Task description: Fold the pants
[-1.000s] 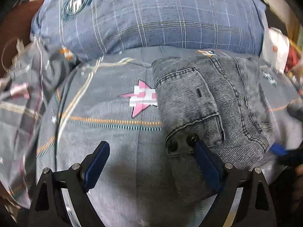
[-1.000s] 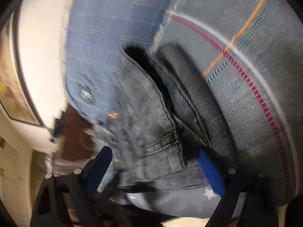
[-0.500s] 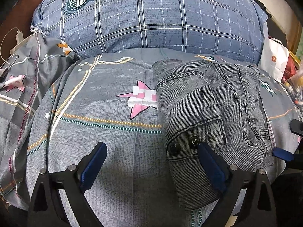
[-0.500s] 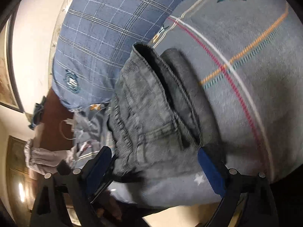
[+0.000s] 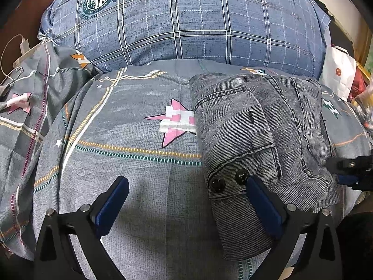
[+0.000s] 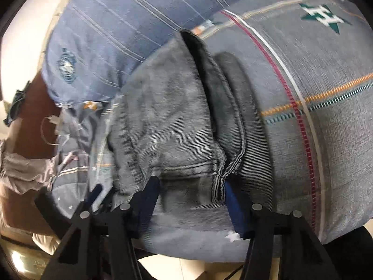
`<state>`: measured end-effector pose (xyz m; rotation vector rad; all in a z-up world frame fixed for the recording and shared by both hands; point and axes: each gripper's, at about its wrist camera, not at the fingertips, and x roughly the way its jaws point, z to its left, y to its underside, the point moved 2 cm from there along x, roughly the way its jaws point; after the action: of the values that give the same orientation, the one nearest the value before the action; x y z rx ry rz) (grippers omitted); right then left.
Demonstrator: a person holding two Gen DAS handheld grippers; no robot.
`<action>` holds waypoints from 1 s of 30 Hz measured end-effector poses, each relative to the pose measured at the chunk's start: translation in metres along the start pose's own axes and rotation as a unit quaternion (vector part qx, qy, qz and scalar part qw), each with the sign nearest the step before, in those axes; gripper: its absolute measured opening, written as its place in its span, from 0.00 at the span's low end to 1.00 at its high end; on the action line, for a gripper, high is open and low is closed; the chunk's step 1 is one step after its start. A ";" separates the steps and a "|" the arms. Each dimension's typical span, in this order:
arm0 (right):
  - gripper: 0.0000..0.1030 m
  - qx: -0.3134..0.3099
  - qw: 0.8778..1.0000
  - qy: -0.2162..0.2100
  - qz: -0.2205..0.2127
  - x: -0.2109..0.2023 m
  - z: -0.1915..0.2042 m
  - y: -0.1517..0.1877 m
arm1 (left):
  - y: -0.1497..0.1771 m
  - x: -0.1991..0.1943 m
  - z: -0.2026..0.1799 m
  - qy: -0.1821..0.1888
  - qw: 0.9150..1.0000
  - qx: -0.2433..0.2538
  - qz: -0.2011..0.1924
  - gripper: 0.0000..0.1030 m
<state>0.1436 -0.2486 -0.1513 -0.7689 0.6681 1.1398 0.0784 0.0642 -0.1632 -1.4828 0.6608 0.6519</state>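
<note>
Grey patterned bedspread (image 5: 144,210) filled both views. Left gripper (image 5: 184,200) hovered, jaws opening wide, its right pad over the folded grey pants (image 5: 256,140). Right view alone showed the right gripper (image 6: 191,196) closing around the pants' near edge (image 6: 177,128). Beyond, left view only: white bag (image 5: 338,74), contents unreadable; blue plaid pillow (image 5: 186,23).

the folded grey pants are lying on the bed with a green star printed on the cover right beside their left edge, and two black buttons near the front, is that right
Not quite: the star beside the left edge of the folded grey pants is pink and white, not green, as the left wrist view shows. A green star sits on the other side. The rest holds: the pants lie on the bed cover, with two black buttons near the front.
</note>
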 end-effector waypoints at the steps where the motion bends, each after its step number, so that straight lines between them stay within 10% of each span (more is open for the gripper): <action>1: 0.56 0.015 1.000 -0.013 -0.003 0.003 -0.003 -0.002 | 0.000 0.000 -0.001 -0.002 1.000 0.002 -0.001 0.99; 3: 0.57 0.004 1.000 -0.015 -0.004 -0.001 0.000 -0.002 | 0.000 -0.001 -0.002 -0.007 1.000 0.011 -0.006 0.99; 8: 0.19 -0.053 0.998 -0.012 -0.022 -0.014 0.017 0.003 | -0.002 -0.002 -0.001 -0.009 1.000 0.015 0.002 0.99; 17: 0.19 -0.103 0.992 0.016 -0.071 -0.053 0.026 0.026 | -0.028 -0.046 0.014 -0.024 0.998 -0.026 -0.059 0.99; 20: 0.26 -0.051 0.998 0.023 -0.021 -0.010 -0.012 0.028 | -0.017 -0.009 -0.021 -0.058 0.997 0.059 -0.002 0.99; 24: 0.36 -0.072 0.996 0.033 -0.032 -0.024 -0.005 0.028 | -0.002 0.002 -0.045 -0.143 0.978 0.143 -0.046 0.99; 30: 0.40 -0.097 0.985 0.012 -0.144 -0.085 0.039 0.005 | -0.003 0.002 -0.039 -0.136 0.981 0.133 -0.040 0.99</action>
<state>0.1175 -0.2612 -0.0619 -1.0121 0.4501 0.9387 0.0821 0.0251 -0.1615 -1.1420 0.4543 0.6610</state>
